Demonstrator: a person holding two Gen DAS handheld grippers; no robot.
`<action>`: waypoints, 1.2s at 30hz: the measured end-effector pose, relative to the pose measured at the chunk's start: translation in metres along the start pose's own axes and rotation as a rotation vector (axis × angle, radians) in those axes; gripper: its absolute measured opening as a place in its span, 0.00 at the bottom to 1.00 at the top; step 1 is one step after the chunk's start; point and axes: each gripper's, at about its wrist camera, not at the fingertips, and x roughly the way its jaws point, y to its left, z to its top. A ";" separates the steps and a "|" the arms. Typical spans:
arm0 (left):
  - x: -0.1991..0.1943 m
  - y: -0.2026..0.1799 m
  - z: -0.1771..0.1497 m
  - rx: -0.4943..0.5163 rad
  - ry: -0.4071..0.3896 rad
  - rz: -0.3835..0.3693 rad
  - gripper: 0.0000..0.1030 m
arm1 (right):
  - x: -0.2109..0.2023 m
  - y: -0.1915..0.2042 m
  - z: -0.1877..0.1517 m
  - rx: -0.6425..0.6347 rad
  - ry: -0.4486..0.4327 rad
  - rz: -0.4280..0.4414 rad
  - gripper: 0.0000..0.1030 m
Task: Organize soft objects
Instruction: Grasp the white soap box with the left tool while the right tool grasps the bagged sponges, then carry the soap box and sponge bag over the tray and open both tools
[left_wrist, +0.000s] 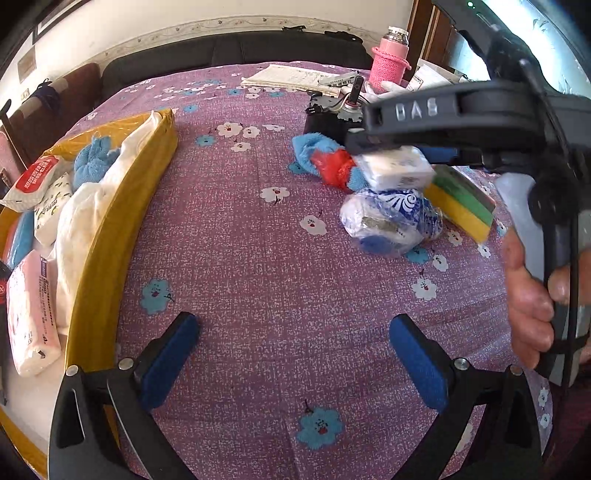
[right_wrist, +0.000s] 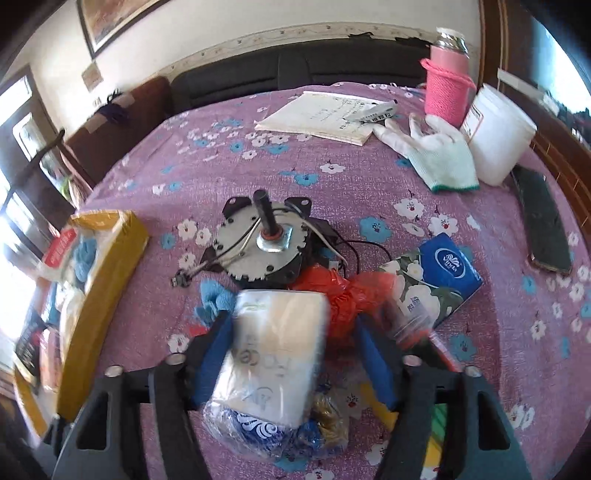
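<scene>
A yellow box (left_wrist: 122, 221) at the left holds white cloth, tissue packs and a blue towel; it also shows in the right wrist view (right_wrist: 99, 280). My left gripper (left_wrist: 291, 354) is open and empty over the purple floral cloth. My right gripper (right_wrist: 291, 350) sits around a white tissue pack (right_wrist: 277, 343), which also shows in the left wrist view (left_wrist: 397, 170). The left pad touches the pack; the right pad stands slightly off it. Under it lie a blue-white plastic bag (left_wrist: 388, 221), a red bag (left_wrist: 332, 166), a blue towel (left_wrist: 310, 147) and a yellow-green sponge (left_wrist: 465, 203).
A metal motor with wires (right_wrist: 262, 247) sits behind the pile. A blue tissue pack (right_wrist: 439, 277), a white glove (right_wrist: 436, 155), papers (right_wrist: 321, 118), a pink bottle (right_wrist: 447, 85), a white tub (right_wrist: 498, 136) and a black phone (right_wrist: 543, 225) lie beyond.
</scene>
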 end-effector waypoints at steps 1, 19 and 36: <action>0.000 0.000 0.000 0.000 0.000 0.000 1.00 | -0.002 0.001 -0.002 -0.014 0.004 0.001 0.52; -0.003 0.004 0.000 -0.012 -0.004 -0.038 1.00 | -0.087 -0.098 -0.077 0.167 -0.034 0.348 0.73; 0.022 0.005 0.046 -0.118 0.019 -0.133 0.82 | -0.043 -0.082 -0.057 -0.100 -0.052 -0.016 0.83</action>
